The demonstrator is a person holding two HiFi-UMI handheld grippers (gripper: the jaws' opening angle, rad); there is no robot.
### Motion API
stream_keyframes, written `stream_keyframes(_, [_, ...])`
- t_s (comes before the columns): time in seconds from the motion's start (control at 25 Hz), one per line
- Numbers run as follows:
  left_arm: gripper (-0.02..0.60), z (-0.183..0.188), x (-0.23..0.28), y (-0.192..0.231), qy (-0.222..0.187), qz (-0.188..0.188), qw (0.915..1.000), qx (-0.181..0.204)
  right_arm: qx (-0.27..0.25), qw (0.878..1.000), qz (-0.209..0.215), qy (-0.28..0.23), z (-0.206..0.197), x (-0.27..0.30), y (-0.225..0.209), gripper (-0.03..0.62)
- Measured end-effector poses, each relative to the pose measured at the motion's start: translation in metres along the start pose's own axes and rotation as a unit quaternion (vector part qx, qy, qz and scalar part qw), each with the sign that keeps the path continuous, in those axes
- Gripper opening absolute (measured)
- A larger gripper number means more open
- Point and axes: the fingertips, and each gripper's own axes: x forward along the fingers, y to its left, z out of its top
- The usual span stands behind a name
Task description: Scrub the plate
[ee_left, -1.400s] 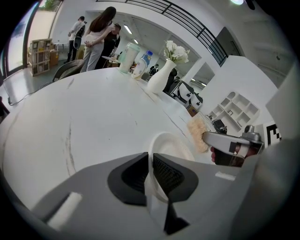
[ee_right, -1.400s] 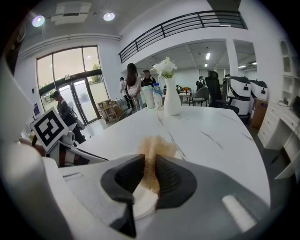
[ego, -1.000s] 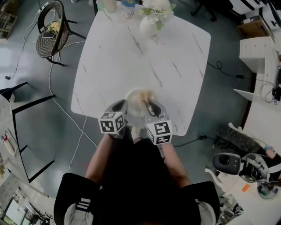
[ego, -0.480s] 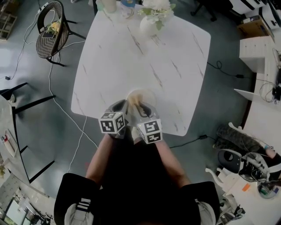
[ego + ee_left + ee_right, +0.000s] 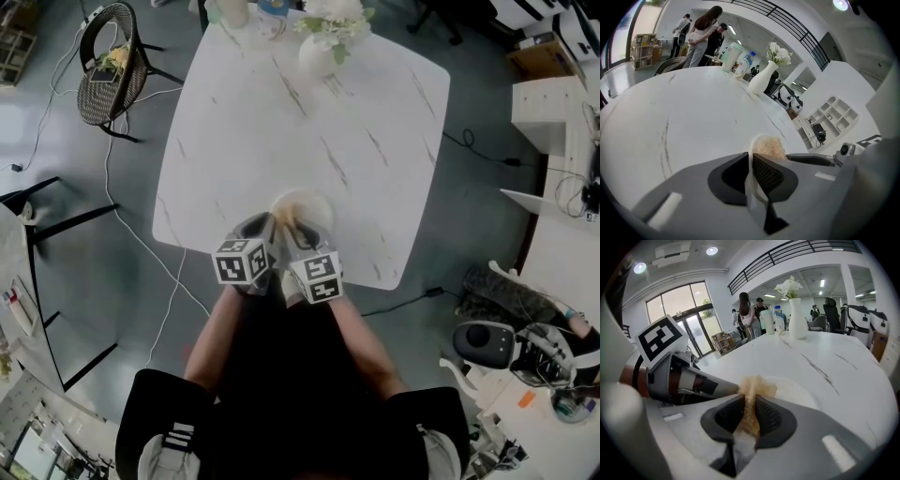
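A white plate (image 5: 312, 208) lies on the marble table (image 5: 281, 112) near its front edge. My left gripper (image 5: 268, 225) is shut on the plate's left rim; in the left gripper view the thin white rim (image 5: 751, 180) stands between the dark pads. My right gripper (image 5: 292, 228) is shut on a tan fibrous scrubber (image 5: 751, 394), whose tuft rests on the plate (image 5: 794, 390) near its left side. The scrubber (image 5: 769, 147) shows just past the left gripper's jaws. The two grippers are close side by side; the left gripper (image 5: 684, 380) fills the left of the right gripper view.
A white vase of flowers (image 5: 324, 45), a cup (image 5: 234, 11) and a bottle stand at the table's far edge. A wicker chair (image 5: 109, 62) and cables are on the floor to the left. People stand far off beyond the table (image 5: 701, 35).
My right gripper has moved left with the scrubber, from the plate's right side towards the left gripper. The left gripper and plate have stayed put.
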Motion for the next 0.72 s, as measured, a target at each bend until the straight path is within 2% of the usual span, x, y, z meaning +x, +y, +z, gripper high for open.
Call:
stream_keyframes(0.36, [0.035,0.0,0.0,0.0,-0.002,0.002,1.0,0.002,-0.002,1.0,-0.015,0.009,-0.001,-0.005,-0.009,0.077])
stream_keyframes(0.72, [0.035,0.0,0.0,0.0,-0.002,0.006,1.0,0.003,0.013,0.998,-0.056,0.014,-0.007,-0.021,-0.042,0.077])
